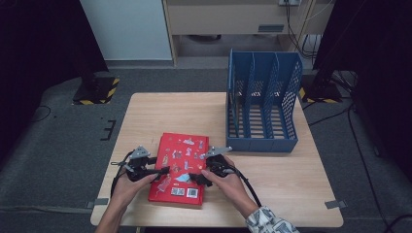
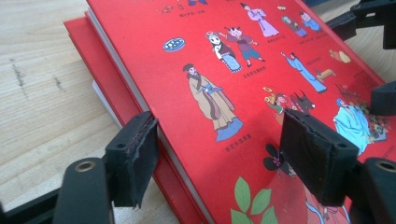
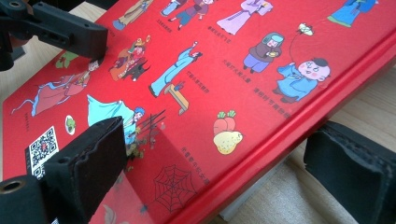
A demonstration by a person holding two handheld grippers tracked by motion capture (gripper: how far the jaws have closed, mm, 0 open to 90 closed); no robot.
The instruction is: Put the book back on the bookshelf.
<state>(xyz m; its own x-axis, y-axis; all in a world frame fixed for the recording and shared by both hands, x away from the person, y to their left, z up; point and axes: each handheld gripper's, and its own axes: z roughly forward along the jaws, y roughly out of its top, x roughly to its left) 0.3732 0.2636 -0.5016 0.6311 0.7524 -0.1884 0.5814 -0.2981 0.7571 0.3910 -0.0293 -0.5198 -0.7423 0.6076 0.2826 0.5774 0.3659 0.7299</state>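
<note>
On the counter's (image 1: pixel 145 111) near edge lies the red book (image 1: pixel 182 160); my left fingers (image 2: pixel 135 158) and right fingers (image 3: pixel 88 163) straddle opposite edges, spread, not yet pinching, ready to lift it.

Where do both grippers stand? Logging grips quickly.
Left gripper: open, jaws straddling the red illustrated hardcover book edge.
Right gripper: open, straddling the book's opposite edge.

One red book (image 1: pixel 179 167), perhaps two stacked; one blue rack (image 1: pixel 262 104).
</note>
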